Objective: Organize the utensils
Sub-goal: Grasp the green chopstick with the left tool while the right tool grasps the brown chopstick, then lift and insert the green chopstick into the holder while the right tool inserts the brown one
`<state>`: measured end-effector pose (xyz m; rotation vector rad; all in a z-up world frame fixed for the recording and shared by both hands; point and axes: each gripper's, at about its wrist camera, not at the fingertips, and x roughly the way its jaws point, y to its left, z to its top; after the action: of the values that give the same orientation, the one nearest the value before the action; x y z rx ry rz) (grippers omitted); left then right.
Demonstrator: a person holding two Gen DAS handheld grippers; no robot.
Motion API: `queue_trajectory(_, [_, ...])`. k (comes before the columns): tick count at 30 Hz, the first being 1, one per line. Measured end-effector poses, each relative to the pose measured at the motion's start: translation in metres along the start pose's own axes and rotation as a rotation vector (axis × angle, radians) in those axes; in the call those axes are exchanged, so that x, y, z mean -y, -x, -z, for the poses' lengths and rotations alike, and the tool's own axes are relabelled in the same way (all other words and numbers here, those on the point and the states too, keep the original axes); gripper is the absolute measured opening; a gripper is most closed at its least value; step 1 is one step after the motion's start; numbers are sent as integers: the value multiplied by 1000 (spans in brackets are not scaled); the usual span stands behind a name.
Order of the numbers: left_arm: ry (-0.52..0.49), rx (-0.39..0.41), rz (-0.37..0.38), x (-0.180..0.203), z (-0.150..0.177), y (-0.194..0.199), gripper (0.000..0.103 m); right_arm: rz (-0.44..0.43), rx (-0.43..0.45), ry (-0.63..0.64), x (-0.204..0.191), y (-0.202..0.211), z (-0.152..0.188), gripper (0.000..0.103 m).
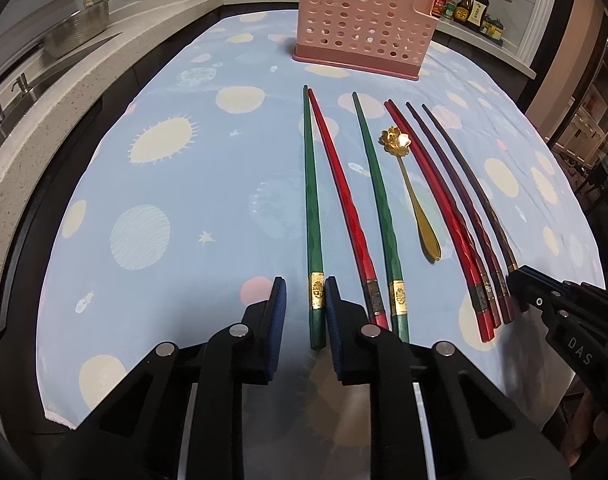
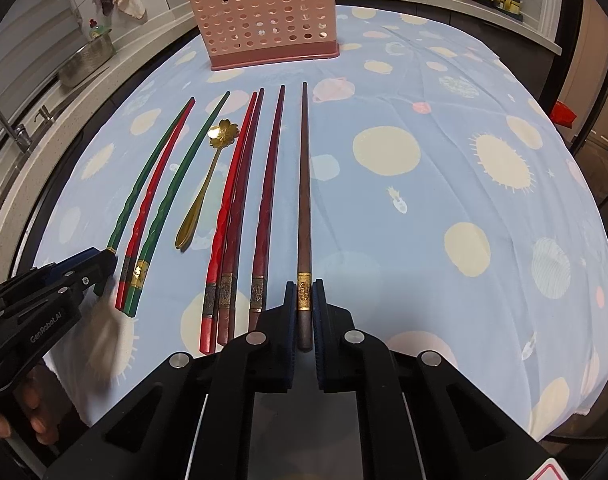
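My right gripper (image 2: 304,300) is clamped tight on the thick end of the brown chopstick (image 2: 304,184), both pads pressing its gold band, and the stick lies straight ahead along the cloth with its tip toward the pink holder (image 2: 259,20). My left gripper (image 1: 305,300) has its jaws only partly apart around the butt of the outermost green chopstick (image 1: 312,208); the right pad sits against the stick, but a strip of cloth shows between the stick and the left pad, so it is not pinched. No earlier view is at hand for me to judge how those jaws were before. Between my two tools the rest lie in a loose fan: a red chopstick (image 1: 340,184) just beside the green one, a second green chopstick (image 1: 378,192), the gold spoon (image 1: 412,196) with its flower bowl pointing away, then a pair of red chopsticks (image 1: 432,184) touching each other and a dark maroon one (image 1: 456,188). All tips stop short of the holder, leaving a bare band of the blue tablecloth (image 1: 175,184) in front of it. To the left of my left gripper the cloth is open out to the counter edge (image 1: 35,128); to the right of the brown stick it is open to the table's far side. The butts lie near the cloth's near edge.
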<state>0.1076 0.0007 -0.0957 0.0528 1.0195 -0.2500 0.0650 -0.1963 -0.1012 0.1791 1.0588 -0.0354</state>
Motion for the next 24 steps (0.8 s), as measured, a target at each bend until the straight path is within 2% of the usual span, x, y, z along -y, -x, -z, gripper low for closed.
queue_trajectory(7, [15, -3, 19, -3, -1, 0, 7, -5, 5, -1, -1, 1, 1, 7])
queue_trajectory(16, [43, 5, 59, -7, -1, 11, 7, -18, 31, -14, 3, 11, 1, 7])
queue_trajectory(24, [58, 44, 78, -9, -7, 33, 7, -8, 93, -6, 4, 32, -4, 7])
